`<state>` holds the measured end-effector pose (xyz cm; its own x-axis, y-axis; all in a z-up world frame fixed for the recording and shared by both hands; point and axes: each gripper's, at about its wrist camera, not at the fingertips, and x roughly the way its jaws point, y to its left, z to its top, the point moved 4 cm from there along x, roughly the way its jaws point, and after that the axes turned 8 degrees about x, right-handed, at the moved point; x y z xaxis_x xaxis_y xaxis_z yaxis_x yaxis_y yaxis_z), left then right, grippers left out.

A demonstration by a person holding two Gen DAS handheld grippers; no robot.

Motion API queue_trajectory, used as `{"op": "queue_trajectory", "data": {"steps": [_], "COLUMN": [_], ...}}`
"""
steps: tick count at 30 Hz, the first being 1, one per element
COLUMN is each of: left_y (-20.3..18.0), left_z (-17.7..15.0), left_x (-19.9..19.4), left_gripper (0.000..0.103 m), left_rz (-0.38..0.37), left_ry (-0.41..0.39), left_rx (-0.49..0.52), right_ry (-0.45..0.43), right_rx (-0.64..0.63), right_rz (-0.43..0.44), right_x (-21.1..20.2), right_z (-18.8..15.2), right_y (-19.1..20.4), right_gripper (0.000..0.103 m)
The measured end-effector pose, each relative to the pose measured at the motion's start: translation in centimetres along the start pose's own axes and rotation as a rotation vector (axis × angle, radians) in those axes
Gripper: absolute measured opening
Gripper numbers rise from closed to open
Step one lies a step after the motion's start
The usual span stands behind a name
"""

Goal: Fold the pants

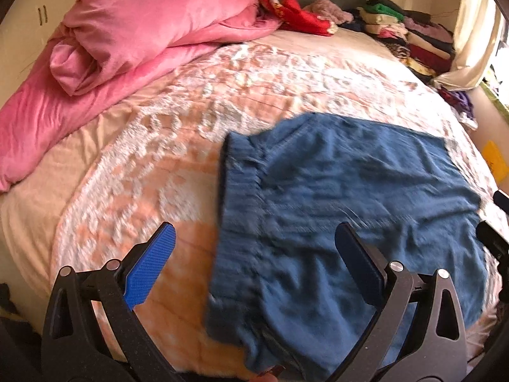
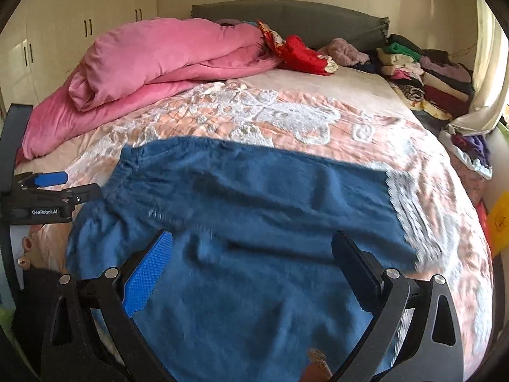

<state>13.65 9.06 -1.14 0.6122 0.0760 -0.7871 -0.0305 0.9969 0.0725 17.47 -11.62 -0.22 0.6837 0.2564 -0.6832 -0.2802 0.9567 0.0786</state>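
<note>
Blue pants (image 1: 343, 210) lie spread flat on the bed, folded leg over leg, with the elastic waistband at the left (image 1: 235, 172). They also show in the right wrist view (image 2: 254, 222). My left gripper (image 1: 254, 238) is open and empty, hovering above the waistband end. My right gripper (image 2: 251, 242) is open and empty above the middle of the pants. The left gripper also appears at the left edge of the right wrist view (image 2: 47, 191).
The bed has a pink and white patterned cover (image 2: 286, 117). A rolled pink duvet (image 2: 159, 60) lies at the far left. Stacked folded clothes (image 2: 423, 73) fill the far right corner by a curtain. A grey headboard (image 2: 302, 16) and white wardrobes (image 2: 63, 31) stand behind.
</note>
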Motion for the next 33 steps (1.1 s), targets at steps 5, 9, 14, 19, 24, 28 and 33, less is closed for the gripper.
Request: {"op": "queue_trajectory", "data": {"steps": [5, 9, 14, 19, 24, 28, 33], "left_y": [1.5, 2.8, 3.5, 3.4, 3.1, 2.9, 2.5], "left_z": [1.9, 2.8, 3.8, 4.9, 5.7, 6.2, 6.5], "left_x": [2.2, 4.7, 7.9, 10.2, 11.9, 12.2, 12.0], "left_gripper": [0.094, 0.094, 0.094, 0.094, 0.094, 0.093, 0.042], "left_rz": [0.027, 0.056, 0.033, 0.000, -0.001, -0.048, -0.166], "left_ry": [0.009, 0.052, 0.092, 0.101, 0.106, 0.085, 0.062], "left_rx": [0.007, 0.012, 0.022, 0.039, 0.071, 0.076, 0.076], "right_ry": [0.001, 0.037, 0.099, 0.151, 0.199, 0.242, 0.266], "right_rx": [-0.083, -0.136, -0.198, -0.223, -0.257, -0.284, -0.335], "right_rz": [-0.006, -0.001, -0.002, 0.021, 0.031, 0.031, 0.040], "right_x": [3.3, 6.6, 11.3, 15.6, 18.8, 21.2, 23.0], "right_z": [2.7, 4.4, 6.0, 7.9, 9.1, 9.5, 9.8], "right_y": [1.0, 1.5, 2.2, 3.0, 3.2, 3.3, 3.6], "right_gripper": [0.099, 0.099, 0.099, 0.099, 0.099, 0.099, 0.099]}}
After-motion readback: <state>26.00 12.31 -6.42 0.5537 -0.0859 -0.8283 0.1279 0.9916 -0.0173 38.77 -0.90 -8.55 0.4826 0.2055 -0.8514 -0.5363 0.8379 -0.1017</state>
